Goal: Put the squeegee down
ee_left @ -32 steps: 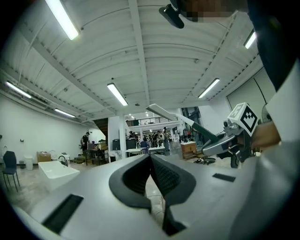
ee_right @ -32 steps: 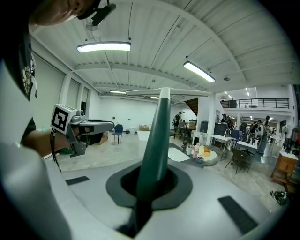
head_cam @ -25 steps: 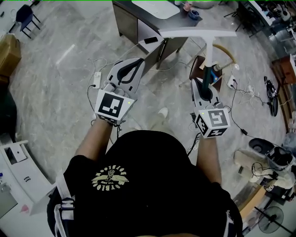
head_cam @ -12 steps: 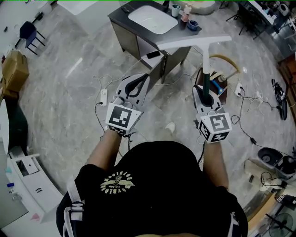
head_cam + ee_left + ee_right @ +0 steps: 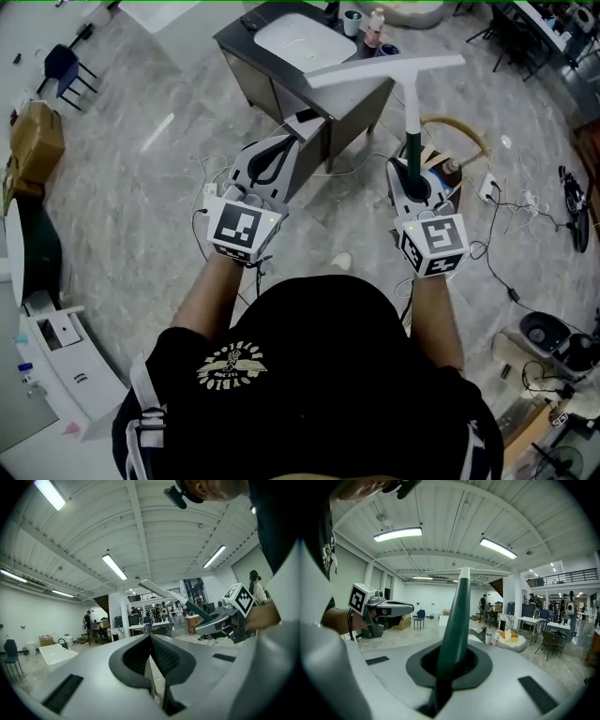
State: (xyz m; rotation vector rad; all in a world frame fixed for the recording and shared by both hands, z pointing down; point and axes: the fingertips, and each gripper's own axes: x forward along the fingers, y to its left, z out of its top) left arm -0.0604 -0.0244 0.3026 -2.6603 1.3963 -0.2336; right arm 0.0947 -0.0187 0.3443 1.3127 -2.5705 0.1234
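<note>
The squeegee has a dark green handle (image 5: pixel 411 141) and a long white blade (image 5: pixel 384 70) held up crosswise over the corner of a sink cabinet (image 5: pixel 272 89). My right gripper (image 5: pixel 410 175) is shut on the handle's lower end, as the right gripper view shows, where the handle (image 5: pixel 454 620) rises from between the jaws. My left gripper (image 5: pixel 273 157) is level beside it, shut with nothing between its jaws (image 5: pixel 151 663). In the left gripper view the squeegee (image 5: pixel 164 591) and right gripper (image 5: pixel 220 620) show at the right.
The grey cabinet carries a white basin (image 5: pixel 307 37) and cups and bottles (image 5: pixel 370 23) at its far corner. A phone (image 5: pixel 307 116) lies on a lower shelf. Cables and a power strip (image 5: pixel 488 190) litter the marble floor at right. A blue chair (image 5: pixel 58 61) stands far left.
Both grippers and the person have moved forward towards the sink cabinet, which now shows nearer and fuller. The squeegee stays gripped upright in the right gripper; the left stays shut.
</note>
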